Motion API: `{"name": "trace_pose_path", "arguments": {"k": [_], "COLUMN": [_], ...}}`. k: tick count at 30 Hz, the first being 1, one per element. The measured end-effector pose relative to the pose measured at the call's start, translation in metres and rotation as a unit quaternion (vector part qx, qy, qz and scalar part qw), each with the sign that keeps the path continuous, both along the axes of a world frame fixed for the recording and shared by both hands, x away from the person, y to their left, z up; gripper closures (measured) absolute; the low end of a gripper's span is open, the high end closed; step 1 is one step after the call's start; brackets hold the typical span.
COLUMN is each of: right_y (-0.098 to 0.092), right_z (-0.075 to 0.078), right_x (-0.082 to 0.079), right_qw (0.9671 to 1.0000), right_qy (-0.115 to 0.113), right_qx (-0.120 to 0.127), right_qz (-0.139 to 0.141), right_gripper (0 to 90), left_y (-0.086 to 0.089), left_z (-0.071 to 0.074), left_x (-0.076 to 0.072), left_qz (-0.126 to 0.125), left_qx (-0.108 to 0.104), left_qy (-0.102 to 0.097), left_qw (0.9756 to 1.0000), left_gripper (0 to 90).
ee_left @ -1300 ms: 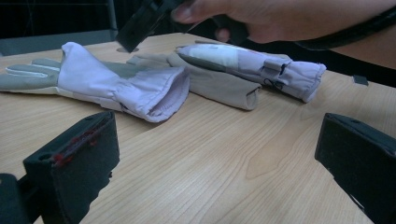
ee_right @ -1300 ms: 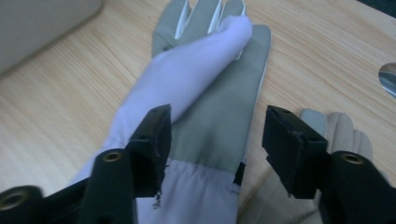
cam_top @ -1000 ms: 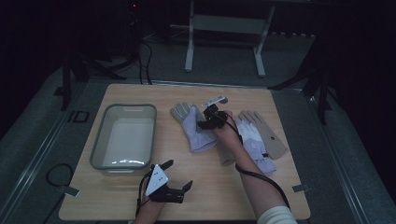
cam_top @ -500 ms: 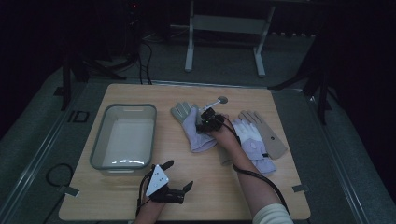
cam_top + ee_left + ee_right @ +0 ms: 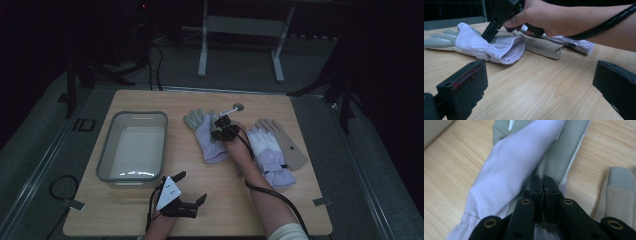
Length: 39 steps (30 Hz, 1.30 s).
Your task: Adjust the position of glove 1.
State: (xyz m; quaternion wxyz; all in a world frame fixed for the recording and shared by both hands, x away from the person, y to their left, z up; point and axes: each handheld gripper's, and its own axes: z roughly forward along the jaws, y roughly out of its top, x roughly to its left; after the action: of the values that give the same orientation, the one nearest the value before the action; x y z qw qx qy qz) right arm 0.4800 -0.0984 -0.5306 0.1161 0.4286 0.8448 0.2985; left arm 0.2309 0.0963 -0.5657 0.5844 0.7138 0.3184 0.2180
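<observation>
Right gripper (image 5: 218,131): held just above the worktop (image 5: 150,210) centre, over the left glove (image 5: 207,140). In the right gripper view its fingers (image 5: 543,192) are seen pressed together, with a fold of the glove's grey-and-white fabric pinched between them. The pinch is judged to be placed near the middle of the glove so that the limp cloth can be lifted in one piece, presumably toward the grey bin (image 5: 107,160).

Left glove: laid flat at the centre of the worktop, fingertips toward 11 o'clock, cuff toward 5 o'clock; the open cuff (image 5: 511,51) is seen in the left gripper view.

Second glove (image 5: 272,150): laid at 3 o'clock of the first, just beside it, partly crossed by the person's right forearm (image 5: 255,180).

Grey bin: set at 9 o'clock of the gloves, well apart, with nothing seen inside it; judged a receptacle kept within easy reach.

Left gripper (image 5: 182,205): rested low at the 6 o'clock edge of the worktop, fingers (image 5: 461,87) spread wide with nothing between them; judged to be parked clear of the working hand.

Obscured: how deep the pinch goes is covered by the gripper body. The glove's thumb cannot be made out. A small round item (image 5: 238,106) at 12 o'clock is too small to identify.
</observation>
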Motion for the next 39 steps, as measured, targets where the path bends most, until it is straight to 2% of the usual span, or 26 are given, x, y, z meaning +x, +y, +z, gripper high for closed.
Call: {"name": "trace_pose_path", "arguments": {"k": [3, 4, 10, 11, 13, 16, 20, 22, 23, 24, 26, 32, 39], "right_y": [0.001, 0.0, -0.002, -0.006, -0.009, -0.009, -0.017, -0.021, -0.021, -0.027, -0.033, -0.041, -0.045], "right_z": [0.005, 0.016, 0.031, 0.039, 0.043, 0.047, 0.05, 0.049, 0.049, 0.048, 0.045, 0.028, 0.003], "right_x": [-0.005, -0.015, -0.03, -0.043, -0.054, -0.069, -0.089, -0.098, -0.098, -0.11, -0.117, -0.133, -0.134], "right_qw": [0.9999, 0.9995, 0.998, 0.9952, 0.9934, 0.9922, 0.9886, 0.9865, 0.9865, 0.9841, 0.9817, 0.9807, 0.9812], "right_qy": [-0.008, -0.011, -0.025, -0.027, -0.031, -0.047, -0.055, -0.058, -0.058, -0.064, -0.061, -0.048, -0.018], "right_qx": [-0.002, 0.018, 0.036, 0.064, 0.075, 0.068, 0.086, 0.096, 0.096, 0.102, 0.115, 0.113, 0.1], "right_qz": [-0.009, -0.026, -0.046, -0.068, -0.081, -0.094, -0.111, -0.119, -0.119, -0.13, -0.139, -0.153, -0.164], "right_gripper": [87.6, 87.7, 87.6, 87.7, 87.6, 87.6, 87.5, 87.5, 87.5, 87.5, 87.5, 87.4, 86.5], "left_y": [0.0, 0.0, 0.0, 0.0, 0.0, 0.0, 0.0, 0.0, 0.0, 0.0, -0.001, -0.001, -0.001], "left_z": [0.0, 0.0, 0.0, 0.0, 0.0, 0.0, 0.0, 0.0, 0.0, 0.0, 0.0, 0.0, 0.0], "left_x": [0.0, 0.0, 0.0, 0.0, 0.0, 0.0, -0.001, -0.001, -0.001, -0.001, -0.001, -0.001, -0.001], "left_qz": [0.002, 0.003, 0.002, 0.0, 0.001, 0.002, 0.001, 0.002, 0.002, 0.002, 0.002, 0.004, 0.003], "left_qx": [0.001, 0.0, 0.001, -0.001, 0.0, 0.001, 0.001, 0.002, 0.002, 0.002, 0.002, 0.003, 0.004], "left_qy": [-0.001, -0.002, -0.003, -0.002, -0.004, -0.004, -0.006, -0.007, -0.007, -0.007, -0.007, -0.007, -0.009], "left_qw": [1.0, 1.0, 1.0, 1.0, 1.0, 1.0, 1.0, 1.0, 1.0, 1.0, 1.0, 1.0, 0.9999], "left_gripper": [0.0, 0.0, 0.0, 0.0, 0.0, 0.0, 0.0, 0.0, 0.0, 0.0, 0.0, 0.0, 0.0]}}
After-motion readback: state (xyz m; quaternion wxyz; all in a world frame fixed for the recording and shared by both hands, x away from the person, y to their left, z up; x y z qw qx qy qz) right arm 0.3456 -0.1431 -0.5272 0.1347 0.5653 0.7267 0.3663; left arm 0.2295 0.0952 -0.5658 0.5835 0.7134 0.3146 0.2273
